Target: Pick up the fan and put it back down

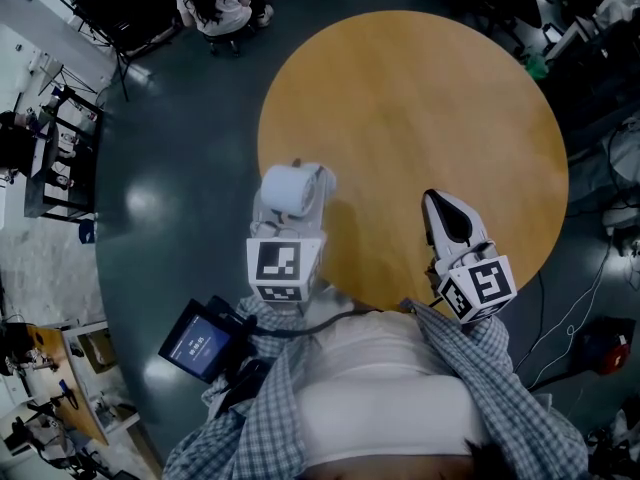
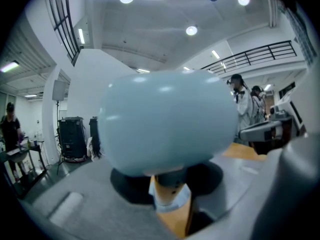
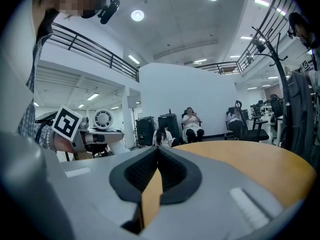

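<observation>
The fan [image 1: 290, 190] is small, pale, round-headed, and held above the left edge of the round wooden table [image 1: 420, 98]. My left gripper [image 1: 287, 216] is shut on it from the near side. In the left gripper view the fan's head [image 2: 167, 121] fills the middle, and its neck sits between the jaws of the left gripper [image 2: 170, 186]. The right gripper view shows the fan [image 3: 103, 119] at far left, with its grille facing the camera. My right gripper [image 1: 432, 204] hovers over the table's near edge. Its jaws [image 3: 157, 156] are shut on nothing.
A person sits on a chair [image 1: 215, 3] beyond the table, and more seated people [image 3: 191, 124] show in the right gripper view. Shelving [image 1: 50, 148] stands at the left. Cables [image 1: 590, 298] lie on the floor at the right. A black device [image 1: 200, 343] hangs at the holder's hip.
</observation>
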Available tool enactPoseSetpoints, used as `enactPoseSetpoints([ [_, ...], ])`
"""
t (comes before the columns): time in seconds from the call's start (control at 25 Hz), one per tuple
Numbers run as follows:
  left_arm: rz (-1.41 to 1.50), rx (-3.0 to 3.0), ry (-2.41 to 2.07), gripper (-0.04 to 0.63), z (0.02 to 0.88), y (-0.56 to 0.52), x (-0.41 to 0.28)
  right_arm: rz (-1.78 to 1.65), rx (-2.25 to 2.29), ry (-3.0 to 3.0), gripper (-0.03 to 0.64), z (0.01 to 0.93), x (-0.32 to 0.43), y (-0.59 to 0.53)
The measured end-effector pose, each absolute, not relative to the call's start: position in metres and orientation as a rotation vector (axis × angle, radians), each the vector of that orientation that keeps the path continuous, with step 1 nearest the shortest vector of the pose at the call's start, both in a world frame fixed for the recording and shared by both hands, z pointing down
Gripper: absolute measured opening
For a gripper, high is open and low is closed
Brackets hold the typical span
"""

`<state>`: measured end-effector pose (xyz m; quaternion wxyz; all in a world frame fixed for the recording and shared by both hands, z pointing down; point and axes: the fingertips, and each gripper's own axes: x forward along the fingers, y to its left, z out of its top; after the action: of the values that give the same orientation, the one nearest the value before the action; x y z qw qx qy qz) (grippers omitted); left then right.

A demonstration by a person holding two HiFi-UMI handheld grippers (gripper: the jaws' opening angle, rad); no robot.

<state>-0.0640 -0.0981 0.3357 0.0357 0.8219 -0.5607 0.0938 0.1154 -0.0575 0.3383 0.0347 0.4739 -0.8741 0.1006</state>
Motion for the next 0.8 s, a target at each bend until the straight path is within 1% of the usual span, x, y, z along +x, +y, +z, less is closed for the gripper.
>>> enactPoseSetpoints([
  [0.32, 0.240, 2.548, -1.673, 0.137, 0.330, -0.094, -0.053, 0.307, 1.476, -2.680, 0.003, 0.338, 0.121, -0.056],
  [0.8, 0.265, 2.505, -1.676, 0.137, 0.344, -0.097, -0.061, 0.304, 1.466, -2.660, 0.003, 0.342, 0.121, -0.057],
])
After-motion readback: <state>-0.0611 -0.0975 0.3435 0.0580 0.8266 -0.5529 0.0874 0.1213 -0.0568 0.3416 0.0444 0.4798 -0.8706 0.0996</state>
